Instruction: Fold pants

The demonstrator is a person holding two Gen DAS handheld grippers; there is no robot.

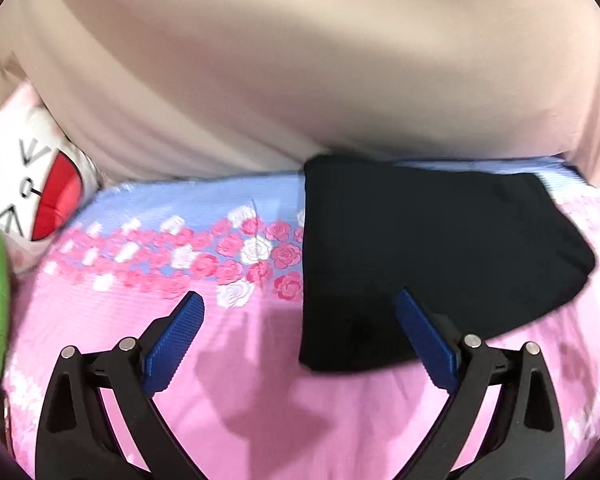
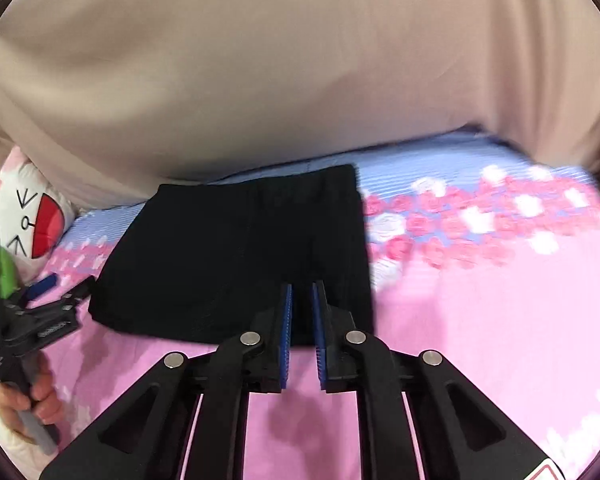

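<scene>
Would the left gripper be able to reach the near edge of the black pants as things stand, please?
Probably yes. The left gripper is open and holds nothing, with one finger already over the folded black pants. Only bare bedsheet lies before that near edge, and nothing blocks the way.

A pink rose-print bedsheet point(image 2: 480, 320) meets a beige curtain point(image 2: 300, 60) behind.

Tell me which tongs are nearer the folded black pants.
Right. The right tongs, nearly closed, hang over the pants' near edge. The left tongs, wide open, sit at the pants' left side, one finger over them.
</scene>
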